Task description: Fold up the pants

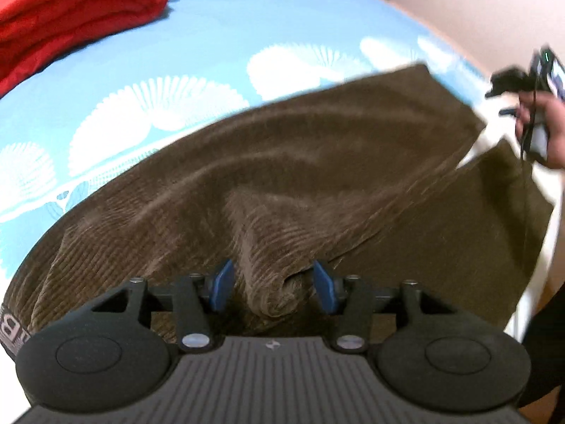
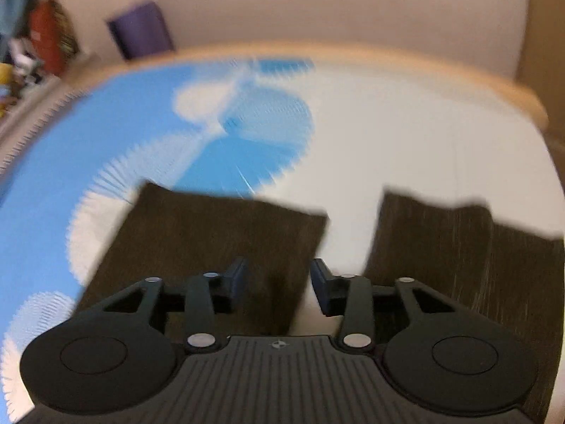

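1. Seemingly early on: from the left wrist, the brown corduroy pants lie spread across the blue shell-patterned bedsheet, not yet folded. The left gripper has its jaws apart around a raised ridge of cloth, not pinching it.
2. From the right wrist, both leg ends lie apart; the right gripper hangs with jaws apart and empty above them.

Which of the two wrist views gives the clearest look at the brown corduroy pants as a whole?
The left wrist view: the brown corduroy pants spread across the blue bedsheet, ribbing sharp, a raised fold between the left gripper's open jaws. The right wrist view is motion-blurred and shows only the two leg ends.
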Tool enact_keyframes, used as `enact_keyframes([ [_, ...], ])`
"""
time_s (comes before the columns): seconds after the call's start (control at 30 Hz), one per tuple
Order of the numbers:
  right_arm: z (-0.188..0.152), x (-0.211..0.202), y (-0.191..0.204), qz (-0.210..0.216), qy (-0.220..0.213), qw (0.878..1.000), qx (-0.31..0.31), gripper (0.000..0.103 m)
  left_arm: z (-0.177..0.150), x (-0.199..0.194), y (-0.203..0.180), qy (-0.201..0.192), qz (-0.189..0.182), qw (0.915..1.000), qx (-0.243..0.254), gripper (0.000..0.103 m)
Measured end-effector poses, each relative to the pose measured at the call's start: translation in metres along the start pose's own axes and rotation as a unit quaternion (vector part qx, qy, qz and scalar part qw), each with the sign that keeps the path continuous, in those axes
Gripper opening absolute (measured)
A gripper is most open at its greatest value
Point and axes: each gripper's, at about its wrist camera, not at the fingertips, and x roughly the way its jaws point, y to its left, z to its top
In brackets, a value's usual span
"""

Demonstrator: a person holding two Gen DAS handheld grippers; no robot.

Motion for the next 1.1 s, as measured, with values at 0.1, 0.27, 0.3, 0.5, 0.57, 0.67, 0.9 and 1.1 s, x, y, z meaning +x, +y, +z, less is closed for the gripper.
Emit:
enact_keyframes([
  [0.1, 0.001, -0.028, 0.003, 0.059, -0.022, 0.998, -0.016, 0.042, -0.012, 0.007, 0.023, 0.015, 0.0, 0.999, -0.042, 0.027],
  [0.27, -0.011, -0.091, 0.024, 0.184, -0.032, 0.98, -0.066, 0.042, -0.054, 0.047, 0.029, 0.098, 0.093, 0.9905, -0.023, 0.025],
  [0.3, -0.017, -0.107, 0.026, 0.211, -0.033, 0.974, -0.079, 0.042, -0.052, 0.039, 0.028, 0.101, 0.097, 0.9897, -0.031, 0.025],
  [0.5, -0.052, -0.199, 0.03, 0.337, -0.033, 0.921, -0.192, 0.042, -0.054, -0.062, 0.051, 0.013, 0.076, 0.9909, -0.111, 0.025],
  [0.57, -0.064, -0.226, 0.024, 0.367, -0.026, 0.902, -0.226, 0.042, -0.066, -0.094, 0.064, -0.005, 0.084, 0.9885, -0.126, 0.025],
  [0.67, -0.088, -0.255, 0.006, 0.41, -0.005, 0.873, -0.264, 0.034, -0.103, -0.139, 0.079, -0.031, 0.091, 0.983, -0.156, 0.025],
  [0.9, -0.176, -0.271, -0.06, 0.423, 0.094, 0.852, -0.294, 0.032, -0.224, -0.156, 0.109, -0.043, 0.085, 0.9461, -0.309, 0.025],
  [1.1, -0.22, -0.223, -0.103, 0.314, 0.273, 0.895, -0.159, 0.034, -0.253, -0.127, 0.13, -0.006, 0.107, 0.9235, -0.368, 0.03],
])
